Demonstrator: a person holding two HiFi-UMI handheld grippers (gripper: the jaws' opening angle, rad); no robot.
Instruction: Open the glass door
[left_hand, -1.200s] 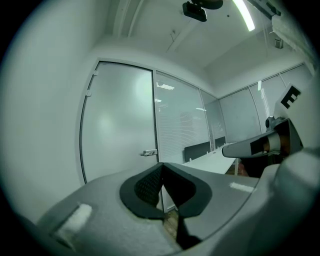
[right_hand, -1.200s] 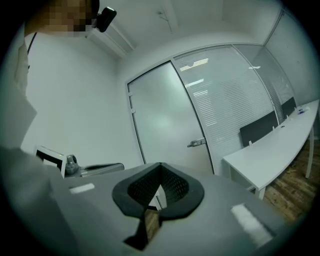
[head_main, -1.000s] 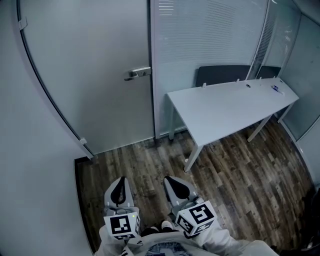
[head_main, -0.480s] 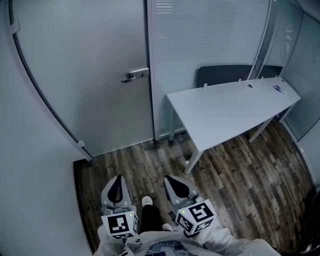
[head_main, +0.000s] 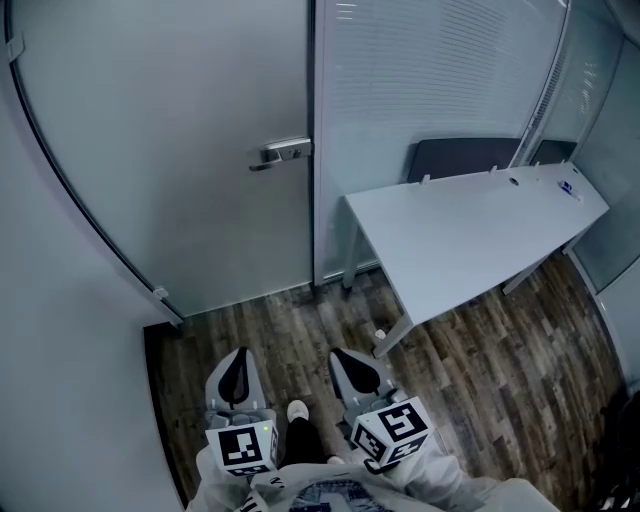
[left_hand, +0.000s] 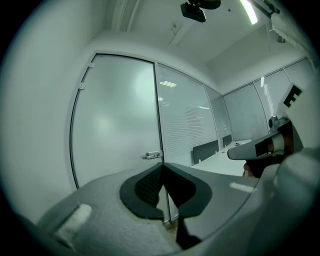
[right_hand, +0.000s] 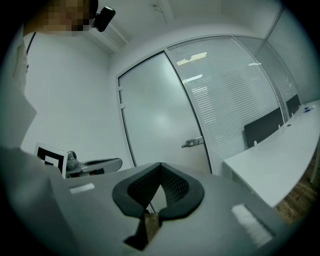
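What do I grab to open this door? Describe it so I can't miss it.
Find the big frosted glass door on the left of the head view. On its right edge, beside the slatted glass panel, sits a silver lever handle pointing left. The only other fittings are small clips on the opposite edge.

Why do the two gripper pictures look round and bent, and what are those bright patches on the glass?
Left gripper view: wide-angle lens bows the frosted glass door and darkens the corners; ceiling light strip glares. Right gripper view: same bending, lamp reflections streak the slatted glass partition. Head view: milder bending, evenly lit.
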